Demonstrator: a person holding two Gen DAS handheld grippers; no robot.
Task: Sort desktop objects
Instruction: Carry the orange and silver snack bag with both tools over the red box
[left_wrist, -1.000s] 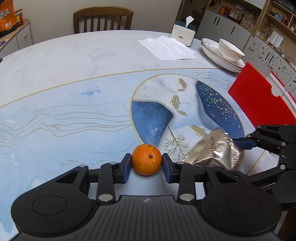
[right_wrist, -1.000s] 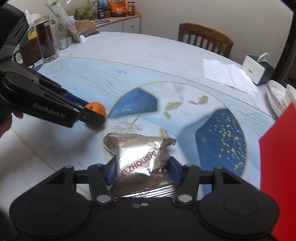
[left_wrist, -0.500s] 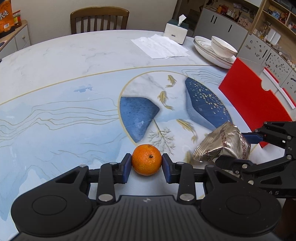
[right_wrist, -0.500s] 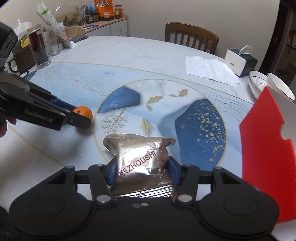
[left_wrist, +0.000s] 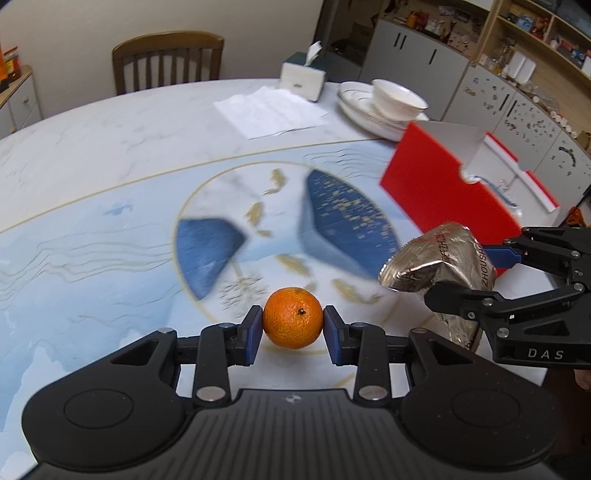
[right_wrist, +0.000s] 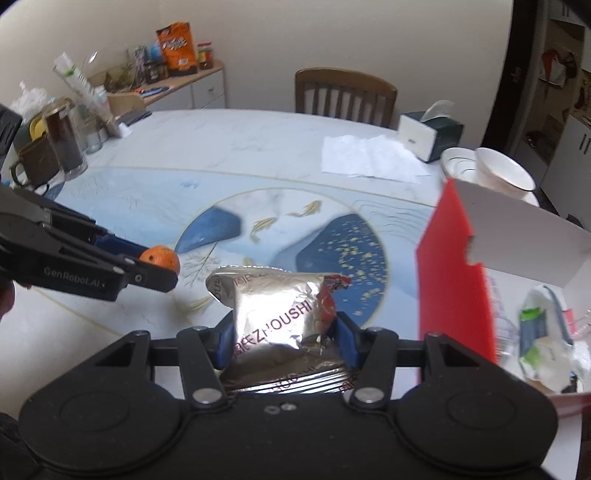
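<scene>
My left gripper is shut on a small orange, held above the patterned table. In the right wrist view the same orange shows at the left, pinched by the left gripper. My right gripper is shut on a silver foil snack bag, lifted off the table. The bag appears at the right of the left wrist view, in the right gripper. A red box with an open white-lined lid stands just right of the bag and holds several packets.
White plates with a bowl, a tissue box and a sheet of paper lie at the far side. A chair stands behind the table. Jars and a mug crowd the far left edge.
Both grippers have risen with their loads and moved toward the red box, which now looms larger and shows its inside in the right wrist view.
</scene>
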